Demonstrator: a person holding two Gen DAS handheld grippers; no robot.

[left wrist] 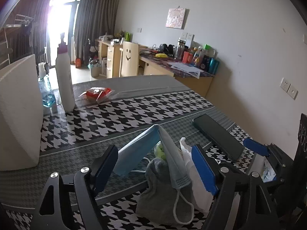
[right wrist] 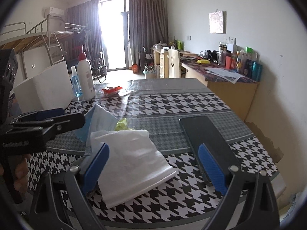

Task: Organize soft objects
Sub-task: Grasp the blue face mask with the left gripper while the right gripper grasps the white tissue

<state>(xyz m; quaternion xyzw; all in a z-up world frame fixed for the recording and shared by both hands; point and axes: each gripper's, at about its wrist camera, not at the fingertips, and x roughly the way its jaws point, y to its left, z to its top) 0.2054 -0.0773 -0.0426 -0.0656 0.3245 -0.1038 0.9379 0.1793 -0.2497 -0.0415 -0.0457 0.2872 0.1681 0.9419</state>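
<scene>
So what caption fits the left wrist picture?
Open left gripper fingers around a blue face mask piled on a grey cloth.

This is a lived-in room of a home, something like a dormitory or studio bedroom. On the far left a metal loft bed (right wrist: pixel 38 36) with a ladder stands near long grey curtains (right wrist: pixel 145 25) framing a bright balcony door (right wrist: pixel 115 36), and an air conditioner (right wrist: pixel 53 11) hangs high on the wall. Along the right wall runs a wooden desk (right wrist: pixel 230 84) crowded with bottles and papers, with a smiley-face chair (right wrist: pixel 174 63) beside it and a small picture (right wrist: pixel 216 22) above.
</scene>
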